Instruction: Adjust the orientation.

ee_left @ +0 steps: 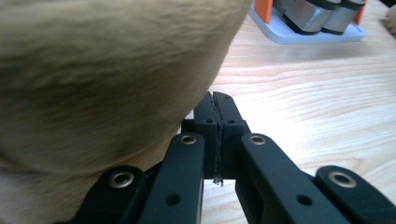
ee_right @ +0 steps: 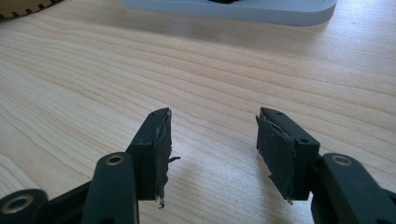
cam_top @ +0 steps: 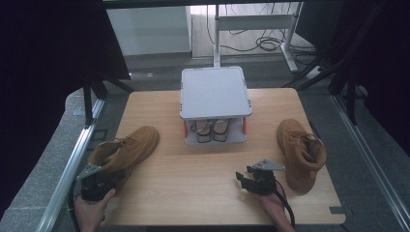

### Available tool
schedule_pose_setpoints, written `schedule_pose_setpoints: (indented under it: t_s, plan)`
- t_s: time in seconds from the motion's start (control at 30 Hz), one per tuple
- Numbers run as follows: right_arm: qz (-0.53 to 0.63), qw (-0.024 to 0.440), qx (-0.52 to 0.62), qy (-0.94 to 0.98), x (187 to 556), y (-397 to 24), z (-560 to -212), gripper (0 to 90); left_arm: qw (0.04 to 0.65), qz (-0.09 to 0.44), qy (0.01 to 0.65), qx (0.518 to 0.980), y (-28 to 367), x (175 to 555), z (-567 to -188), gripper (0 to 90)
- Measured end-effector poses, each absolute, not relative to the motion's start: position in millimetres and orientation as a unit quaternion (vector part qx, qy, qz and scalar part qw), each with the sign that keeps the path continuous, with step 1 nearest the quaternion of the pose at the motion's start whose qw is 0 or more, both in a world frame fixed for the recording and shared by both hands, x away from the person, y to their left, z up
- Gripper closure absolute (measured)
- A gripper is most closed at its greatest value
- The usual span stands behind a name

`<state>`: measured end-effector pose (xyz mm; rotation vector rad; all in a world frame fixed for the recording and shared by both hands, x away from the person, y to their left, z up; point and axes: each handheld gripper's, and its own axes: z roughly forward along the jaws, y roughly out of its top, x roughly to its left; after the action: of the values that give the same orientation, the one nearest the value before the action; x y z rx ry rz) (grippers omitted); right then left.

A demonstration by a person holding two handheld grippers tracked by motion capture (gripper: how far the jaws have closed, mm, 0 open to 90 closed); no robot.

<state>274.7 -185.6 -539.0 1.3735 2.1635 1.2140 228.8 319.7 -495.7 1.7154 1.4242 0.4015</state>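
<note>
**Boots on table, no legible markings**

My left gripper (cam_top: 96,183) sits clenched, empty, against the tan suede left boot (cam_top: 126,147) at the table's left edge. My right gripper (ee_right: 212,140) stands released over bare wooden table (cam_top: 193,183). No writing readable.

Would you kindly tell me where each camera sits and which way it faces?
High view: above the person's side, looking forward and down at the table; both hands show.
Left gripper view: on the left gripper, shut beside the left boot.
Right gripper view: on the open right gripper, facing bare wood.
Shared: the shoe rack.
</note>
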Motion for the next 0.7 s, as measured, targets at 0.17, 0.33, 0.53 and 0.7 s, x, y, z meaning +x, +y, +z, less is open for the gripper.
schedule_pose_setpoints:
  t_s: [0.17,0.33,0.53,0.7]
  plan:
    - [0.421,0.155,0.480,0.754,274.9,-186.6,-538.4,45.3,0.442,0.161,0.552,0.688,310.5,225.9,-488.4,89.3]
    - [0.421,0.155,0.479,0.755,274.6,-185.6,-538.9,45.3,0.440,0.158,0.527,0.709,291.9,225.5,-484.6,88.1]
    - [0.421,0.156,0.479,0.755,274.7,-185.7,-539.0,45.3,0.429,0.147,0.509,0.732,271.8,229.8,-491.8,85.0]
    - [0.420,0.155,0.477,0.756,274.2,-185.0,-539.2,45.1,0.424,0.143,0.503,0.740,262.3,231.2,-495.5,83.5]
